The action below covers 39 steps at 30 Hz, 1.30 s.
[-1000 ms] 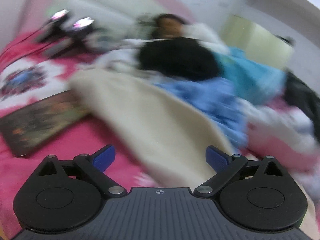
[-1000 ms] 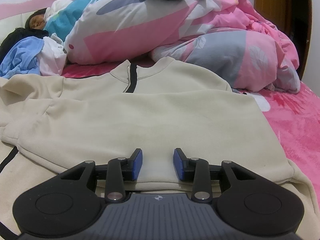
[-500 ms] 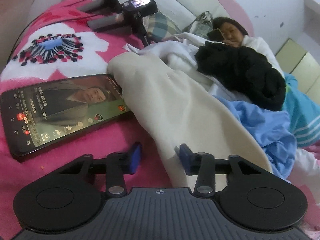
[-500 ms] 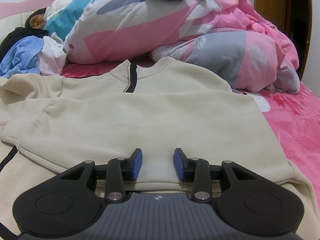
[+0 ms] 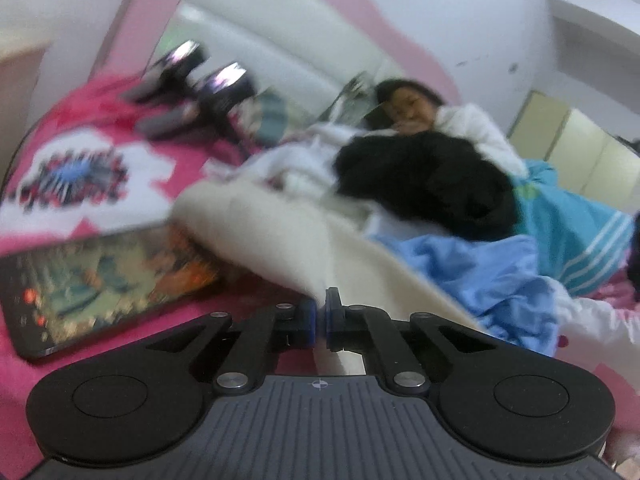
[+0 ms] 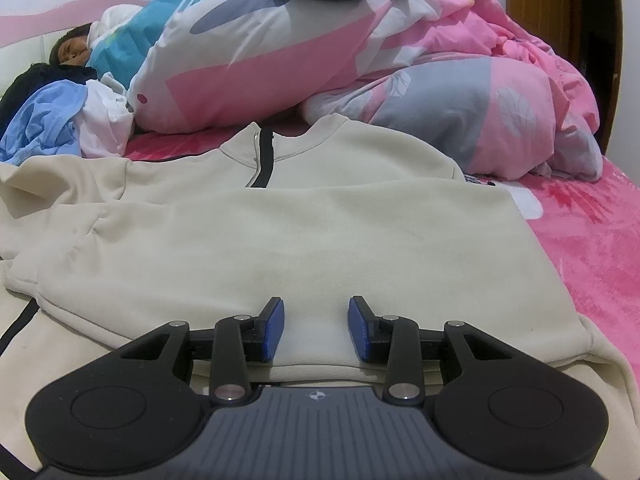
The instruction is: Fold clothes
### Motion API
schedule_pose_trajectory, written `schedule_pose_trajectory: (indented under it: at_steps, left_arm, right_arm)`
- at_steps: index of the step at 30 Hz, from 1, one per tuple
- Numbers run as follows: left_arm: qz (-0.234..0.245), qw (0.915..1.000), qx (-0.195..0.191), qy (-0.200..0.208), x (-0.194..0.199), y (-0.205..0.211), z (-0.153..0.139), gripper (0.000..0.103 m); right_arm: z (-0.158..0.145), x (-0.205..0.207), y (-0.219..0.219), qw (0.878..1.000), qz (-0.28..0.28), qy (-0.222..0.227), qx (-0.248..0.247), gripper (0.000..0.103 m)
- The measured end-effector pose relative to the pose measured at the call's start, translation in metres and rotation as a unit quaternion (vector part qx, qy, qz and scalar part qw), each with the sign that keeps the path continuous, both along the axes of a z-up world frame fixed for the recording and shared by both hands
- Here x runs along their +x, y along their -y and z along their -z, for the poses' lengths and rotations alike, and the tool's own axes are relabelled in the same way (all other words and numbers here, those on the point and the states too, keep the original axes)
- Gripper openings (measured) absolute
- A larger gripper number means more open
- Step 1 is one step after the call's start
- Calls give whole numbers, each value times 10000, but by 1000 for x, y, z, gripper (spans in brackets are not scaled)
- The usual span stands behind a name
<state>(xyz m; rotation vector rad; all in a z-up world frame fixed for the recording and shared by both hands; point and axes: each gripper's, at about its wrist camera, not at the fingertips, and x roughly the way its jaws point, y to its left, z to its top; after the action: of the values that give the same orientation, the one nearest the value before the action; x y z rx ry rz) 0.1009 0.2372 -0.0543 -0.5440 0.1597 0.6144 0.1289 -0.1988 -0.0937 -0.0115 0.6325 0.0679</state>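
A cream sweatshirt (image 6: 320, 232) with a black zip line lies spread on the pink bed, its lower part folded up over the chest. My right gripper (image 6: 316, 330) stands open just over the folded hem, fabric showing between its blue pads without being pinched. In the left wrist view the sweatshirt's long cream sleeve (image 5: 280, 236) runs from the far clothes pile down to my left gripper (image 5: 319, 316), which is shut on the sleeve's edge. That view is blurred by motion.
A lit phone (image 5: 100, 276) lies on the pink sheet left of the sleeve. A person (image 5: 408, 104) lies at the bed's head behind black (image 5: 424, 184) and blue (image 5: 480, 276) garments. Two small cameras (image 5: 200, 76) stand far left. A pink quilt (image 6: 280, 52) lies behind the sweatshirt.
My left gripper went from wide open to shut, closing on the cream sleeve's edge, and its view swung and lifted slightly. The right gripper and the sweatshirt body stayed as they were.
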Motion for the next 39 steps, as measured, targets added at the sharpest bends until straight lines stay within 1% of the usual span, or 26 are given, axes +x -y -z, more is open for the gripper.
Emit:
schedule_pose_trajectory:
  at_steps: [3,5,6,7,8,9,10,11,13,14,16,17,18,19,20,21,22,25,28,30,31,32,34,36,38,39]
  left_arm:
    - [336,9972,648,189,5,30,-20,2]
    - [737,9901,1148,341,8,58,-35,2]
    - [1001,9844,1384,416,10,74,-42,2]
    - [1387,9744,1718,430,9,95,-45,2]
    - [1814,9602,2084,421,8,117,-47,2]
    - [2235,9427,2442,410,6,139,-48,2]
    - [2649,9221,2792,399,5,161,-50,2]
    - [3106,8976,3112,298,1,183,-45,2]
    - [3991,8410,3653,8,-11,223,-28,8]
    - [4389,8110,3865,-156,-17,240,-18,8]
    - [4989,7631,4093,-346,-31,258,0,13]
    - [5168,7466,4169,-405,-38,261,4,14]
    - [5308,7325,4237,-455,-43,263,7,17]
    - [5355,7275,4266,-453,-48,261,7,20]
    - [5370,7323,4164,-448,-50,256,4,22]
    - [5385,7393,4018,-448,-50,250,0,24]
    - [5390,7523,3757,-488,-47,242,-5,26]
    - [5309,7975,2810,-567,-38,209,-17,26]
    - [4888,8484,2008,-319,-29,165,-29,27]
    - [4554,8759,1587,-135,-22,137,-30,27]
    - [4405,8864,1421,-81,-20,124,-29,27]
    - [4288,8935,1331,-49,-18,113,-26,27]
    - [4097,9041,1213,60,-12,93,-20,27]
    - [4044,9092,971,180,-9,73,-10,28]
    - [4035,9126,659,58,-2,60,-2,28]
    - [4012,9138,638,-1,0,57,0,28]
  right_arm:
    - [0,0,0,10000,2,9,27,39]
    - [0,0,1,10000,3,16,43,39]
    - [0,0,1,10000,3,19,52,39]
    - [1,0,1,10000,3,22,60,39]
    - [1,-1,2,10000,4,25,71,39]
    - [1,-1,2,10000,6,29,92,39]
    - [1,-1,2,9999,8,32,112,39]
    - [1,-1,3,9999,11,34,130,39]
    - [1,-1,4,9999,12,34,168,39]
    - [1,-1,4,9998,11,35,183,39]
    - [0,0,5,9998,9,36,212,39]
    - [0,0,6,9997,8,37,226,39]
    - [1,-1,6,9997,7,39,248,39]
    - [1,-1,7,9996,6,41,272,39]
    - [1,-1,8,9995,2,42,308,40]
    - [1,-1,9,9994,-1,42,342,40]
    - [1,-1,10,9993,-6,40,375,40]
    - [1,-1,12,9990,-18,37,451,41]
    - [0,-1,11,9990,-23,27,440,42]
    - [-2,0,11,9990,-25,-17,456,42]
    - [-3,1,12,9989,-27,-51,473,42]
    - [-7,1,11,9987,-48,-50,495,42]
    - [-24,-5,5,9984,-187,192,501,42]
    - [-41,-10,-5,9971,-392,426,484,42]
    - [-59,-13,-36,9924,-1011,614,326,42]
    - [-68,-15,-51,9884,-1320,707,246,42]
